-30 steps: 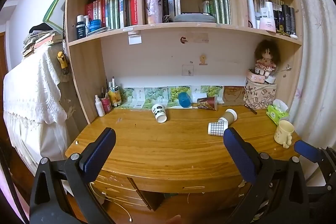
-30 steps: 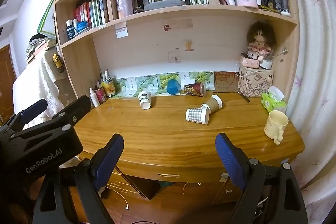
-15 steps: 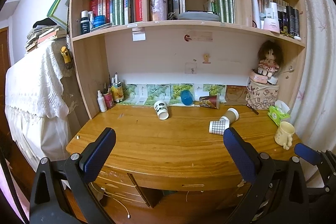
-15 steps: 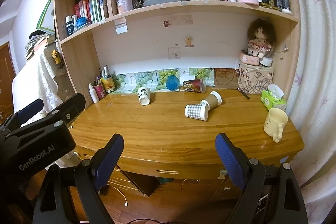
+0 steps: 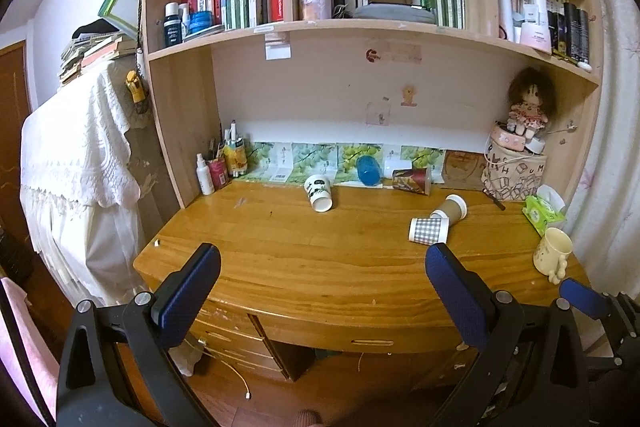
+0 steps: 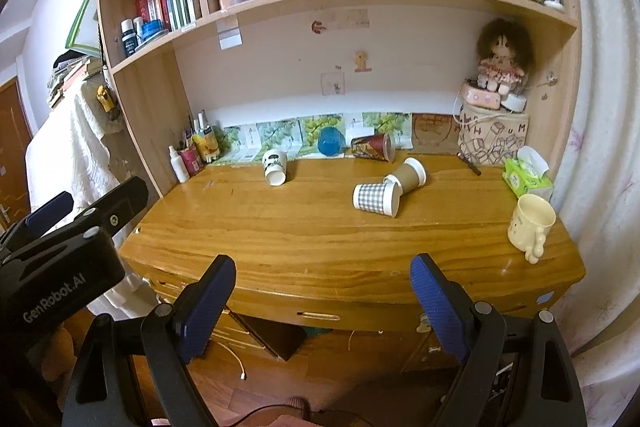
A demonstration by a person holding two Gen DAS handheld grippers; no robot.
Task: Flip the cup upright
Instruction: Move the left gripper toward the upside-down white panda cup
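Note:
Several paper cups lie on their sides on the wooden desk (image 5: pixel 320 259): a checked cup (image 5: pixel 429 230) (image 6: pixel 376 199), a brown cup (image 5: pixel 452 207) (image 6: pixel 408 174) touching it, a white panda cup (image 5: pixel 319 192) (image 6: pixel 274 167), a blue cup (image 5: pixel 367 169) (image 6: pixel 330 142) and a dark red cup (image 5: pixel 412 181) (image 6: pixel 373 147) at the back. My left gripper (image 5: pixel 322 269) is open and empty before the desk's front edge. My right gripper (image 6: pixel 322 279) is open and empty, also short of the desk.
A cream mug (image 5: pixel 554 256) (image 6: pixel 531 223) stands upright at the right edge. A green tissue pack (image 6: pixel 526 177), a patterned box with a doll (image 6: pixel 494 135) and bottles (image 6: pixel 192 157) line the back. Bookshelves hang above. Drawers sit under the desk front.
Both grippers have moved forward and a little upward toward the desk; the desk and cups look larger. Nothing on the desk has moved.

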